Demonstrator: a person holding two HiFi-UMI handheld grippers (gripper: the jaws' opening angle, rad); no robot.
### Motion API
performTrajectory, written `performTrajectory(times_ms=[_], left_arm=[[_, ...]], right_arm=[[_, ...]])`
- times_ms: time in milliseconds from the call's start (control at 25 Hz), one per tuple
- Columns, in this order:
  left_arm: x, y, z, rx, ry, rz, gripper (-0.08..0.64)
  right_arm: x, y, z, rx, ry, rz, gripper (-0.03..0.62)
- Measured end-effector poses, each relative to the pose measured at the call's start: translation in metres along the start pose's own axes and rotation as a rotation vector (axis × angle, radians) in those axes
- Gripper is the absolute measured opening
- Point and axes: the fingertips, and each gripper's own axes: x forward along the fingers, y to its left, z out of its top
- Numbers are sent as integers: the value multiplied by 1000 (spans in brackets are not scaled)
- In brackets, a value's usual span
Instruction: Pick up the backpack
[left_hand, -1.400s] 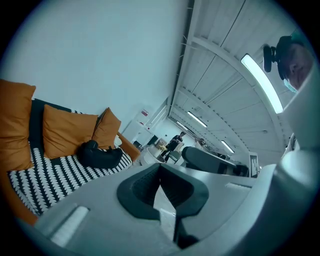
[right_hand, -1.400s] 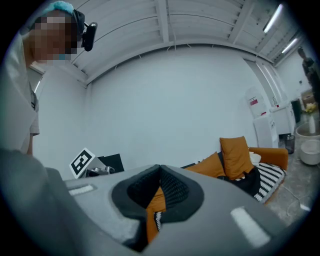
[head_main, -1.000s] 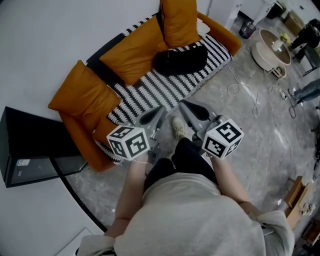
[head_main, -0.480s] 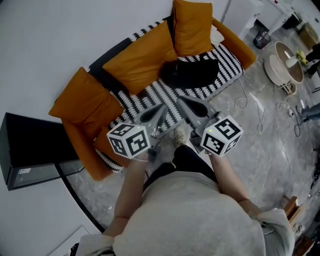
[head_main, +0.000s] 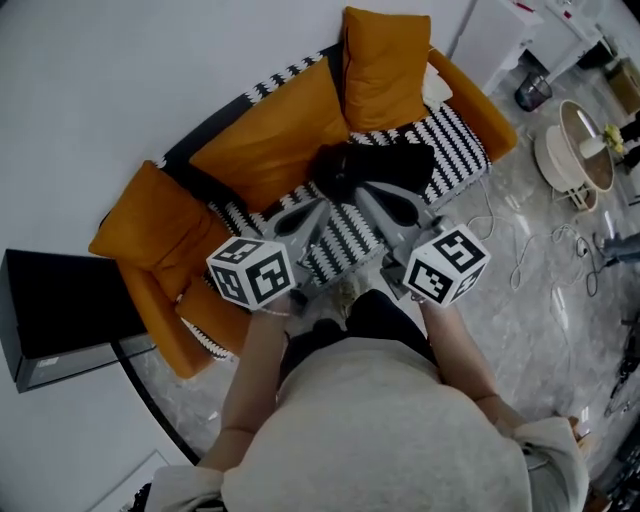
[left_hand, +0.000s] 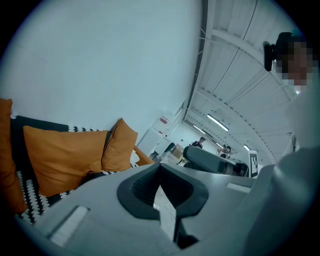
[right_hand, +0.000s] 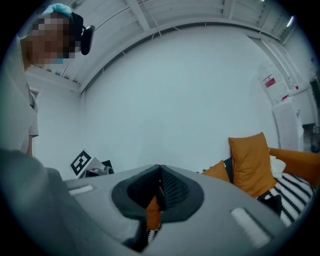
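The black backpack (head_main: 375, 165) lies slumped on the striped seat of an orange sofa (head_main: 455, 130), in front of the back cushions. In the head view both grippers are held side by side over the seat's front edge, pointing at it. My left gripper (head_main: 322, 207) is shut and holds nothing, a short way from the backpack's near left end. My right gripper (head_main: 360, 190) is also shut and empty, its tip just short of the backpack. The left gripper view shows the closed tips (left_hand: 160, 164) and a dark bit of the backpack (left_hand: 94, 175). The right gripper's tips (right_hand: 160, 167) are closed too.
Orange cushions (head_main: 265, 130) line the sofa's back, with another (head_main: 150, 220) at its left end. A black cabinet (head_main: 60, 310) stands left of the sofa. On the grey floor to the right are a round white appliance (head_main: 575, 160), loose cables (head_main: 530, 260) and a dark bin (head_main: 532, 92).
The person has walked toward the sofa. Both grippers have come forward together, from over the floor to over the seat's front edge, close to the backpack. Both stayed shut.
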Motion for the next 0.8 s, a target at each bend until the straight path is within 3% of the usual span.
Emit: performTrajectory(times_ms=[400, 800], left_arm=[[41, 12, 16, -5, 6, 21, 4], [64, 22, 16, -25, 41, 18, 4]], right_arm=[[20, -38, 9, 31, 12, 32, 3], [23, -67, 5, 72, 23, -6, 3]])
